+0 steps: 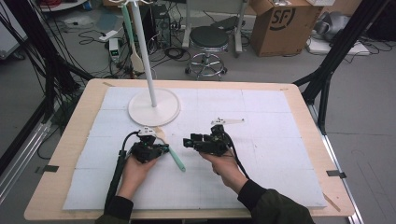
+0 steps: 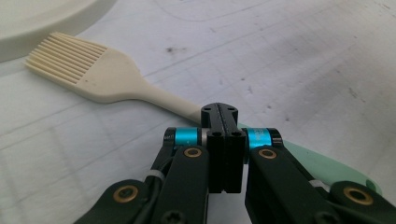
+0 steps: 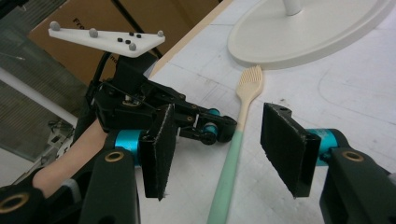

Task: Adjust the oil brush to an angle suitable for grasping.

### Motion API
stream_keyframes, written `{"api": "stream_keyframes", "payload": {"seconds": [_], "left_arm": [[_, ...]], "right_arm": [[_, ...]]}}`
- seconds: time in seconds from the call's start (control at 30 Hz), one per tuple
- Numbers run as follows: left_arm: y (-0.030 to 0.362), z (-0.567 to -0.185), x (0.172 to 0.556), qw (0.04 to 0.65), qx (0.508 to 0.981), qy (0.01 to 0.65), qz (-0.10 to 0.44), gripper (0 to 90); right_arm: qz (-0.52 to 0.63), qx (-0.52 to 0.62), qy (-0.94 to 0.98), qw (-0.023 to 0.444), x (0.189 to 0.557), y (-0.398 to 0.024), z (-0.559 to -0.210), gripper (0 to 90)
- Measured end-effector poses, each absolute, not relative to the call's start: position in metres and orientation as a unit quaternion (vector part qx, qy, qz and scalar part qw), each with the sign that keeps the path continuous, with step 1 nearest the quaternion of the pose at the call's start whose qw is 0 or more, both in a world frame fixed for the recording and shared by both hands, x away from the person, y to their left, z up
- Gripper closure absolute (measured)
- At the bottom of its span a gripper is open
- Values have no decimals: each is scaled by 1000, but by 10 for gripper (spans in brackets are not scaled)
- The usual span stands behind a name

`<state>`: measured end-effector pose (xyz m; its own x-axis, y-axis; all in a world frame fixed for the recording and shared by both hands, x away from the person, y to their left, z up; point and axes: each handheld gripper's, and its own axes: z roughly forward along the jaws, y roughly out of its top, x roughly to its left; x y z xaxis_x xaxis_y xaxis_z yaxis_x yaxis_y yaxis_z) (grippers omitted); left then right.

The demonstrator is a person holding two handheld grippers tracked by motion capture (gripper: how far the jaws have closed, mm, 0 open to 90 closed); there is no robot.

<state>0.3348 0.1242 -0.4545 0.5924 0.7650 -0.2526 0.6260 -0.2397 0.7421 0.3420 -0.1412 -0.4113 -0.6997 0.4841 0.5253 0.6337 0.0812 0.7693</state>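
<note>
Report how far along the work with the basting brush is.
Done: a spatula already hangs on the white stand. In hand: the left hand-held gripper is shut on the basting brush at its handle, with the brush lying flat on the white mat; the right hand-held gripper is open around the green handle end. Left: lifting it, probably to hang it.

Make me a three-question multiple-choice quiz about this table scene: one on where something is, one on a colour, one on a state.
1. Where does the brush lie?
A. on the stool
B. on the white mat, by the stand's round base
C. in the cardboard box

2. What colour is the brush's handle end?
A. red
B. black
C. pale green

3. How are the right gripper's jaws?
A. open
B. shut on the brush
C. shut on a cup

Answers: B, its bristles lie beside the base; C, the handle turns green past the cream neck; A, the pads stand apart, clear of the handle.
</note>
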Motion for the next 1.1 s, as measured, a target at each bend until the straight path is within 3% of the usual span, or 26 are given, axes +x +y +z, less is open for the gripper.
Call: {"api": "stream_keyframes", "payload": {"seconds": [0.27, 0.67, 1.1], "left_arm": [[110, -454, 332, 428, 794, 426, 71, 900], [123, -454, 354, 497, 748, 435, 59, 900], [123, -457, 383, 456, 747, 484, 12, 900]], "right_arm": [[-559, -395, -726, 63, 340, -157, -416, 448], [-561, -407, -719, 53, 338, -175, -415, 447], [-563, -414, -713, 52, 335, -187, -413, 447]]}}
